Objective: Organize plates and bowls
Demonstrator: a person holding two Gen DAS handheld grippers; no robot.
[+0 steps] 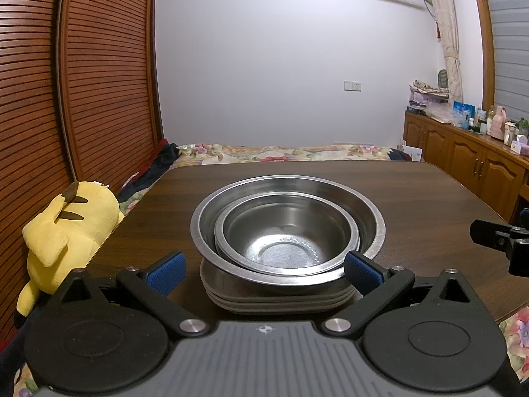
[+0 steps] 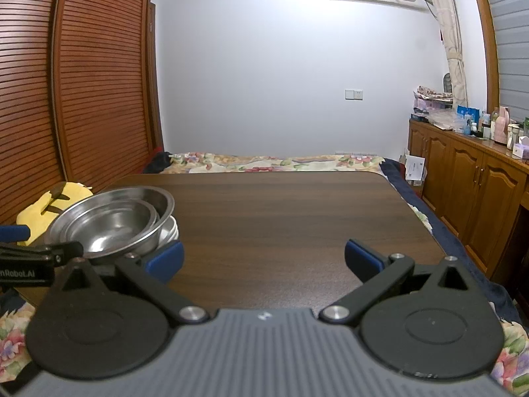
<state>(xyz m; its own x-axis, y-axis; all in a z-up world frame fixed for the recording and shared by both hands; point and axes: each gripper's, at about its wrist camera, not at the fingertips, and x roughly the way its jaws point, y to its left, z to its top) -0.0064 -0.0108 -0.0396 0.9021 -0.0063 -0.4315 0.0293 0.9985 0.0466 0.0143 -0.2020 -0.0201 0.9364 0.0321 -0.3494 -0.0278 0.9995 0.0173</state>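
Note:
A large steel bowl [image 1: 370, 213] holds a smaller steel bowl [image 1: 287, 231], and both rest on a stack of grey plates [image 1: 274, 301] on the dark wooden table [image 1: 429, 192]. My left gripper [image 1: 264, 273] is open, its blue pads on either side of the stack's near edge, with nothing held. In the right wrist view the nested bowls [image 2: 112, 221] sit at the left on the white-edged plates [image 2: 172, 230]. My right gripper [image 2: 264, 259] is open over bare table [image 2: 281, 205], to the right of the stack.
A yellow plush toy [image 1: 66, 231] leans at the table's left edge. A bed with a floral cover [image 1: 281, 152] lies behind the table. Wooden cabinets [image 2: 469, 178] with bottles and boxes line the right wall; slatted wardrobe doors [image 1: 99, 66] stand on the left.

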